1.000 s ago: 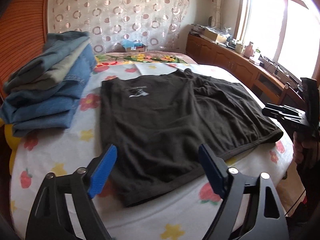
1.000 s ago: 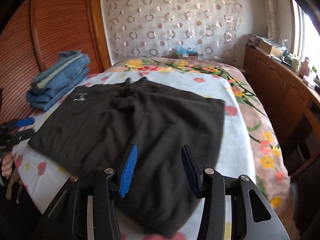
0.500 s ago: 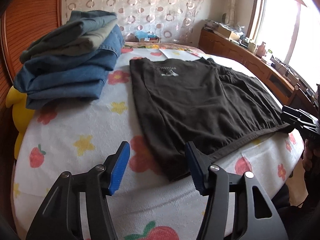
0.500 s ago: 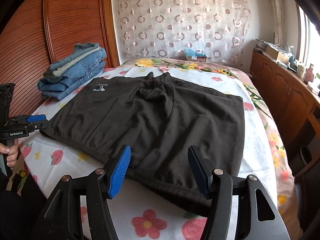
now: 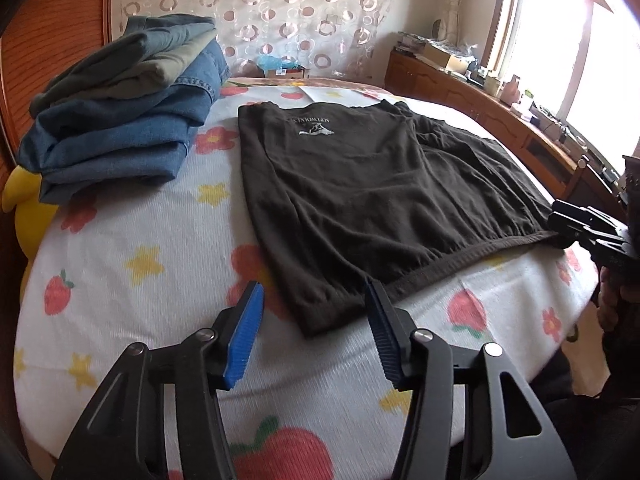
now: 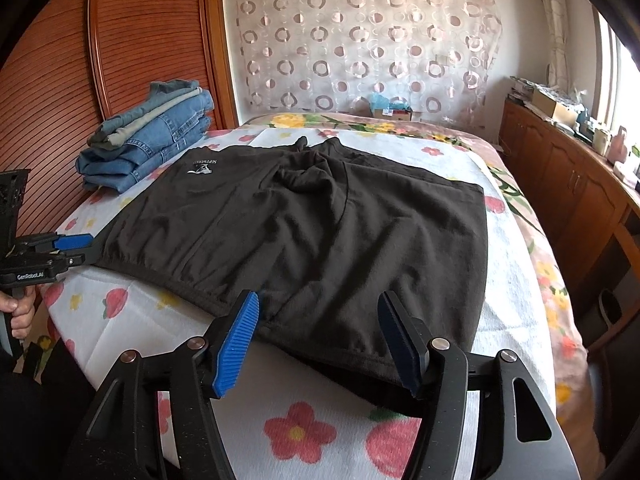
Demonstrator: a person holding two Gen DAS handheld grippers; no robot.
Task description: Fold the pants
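Your left gripper (image 5: 314, 322) has swung from over the middle of the dark pants (image 5: 380, 196) to their near left corner, its jaws just narrowed but spread and empty, the waistband corner lying between them. Your right gripper (image 6: 318, 338) sits at the near right edge, jaws just widened, nothing pinched. The pants lie flat on the floral bed (image 5: 120, 264), right of the folded jeans (image 5: 120, 120). You look lined up to pinch both near corners for the first fold.

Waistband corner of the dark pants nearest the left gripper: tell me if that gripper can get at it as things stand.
Probably yes. The left gripper stands open with that corner of the dark pants just ahead between its fingers, flat on the bedsheet, nothing across it.
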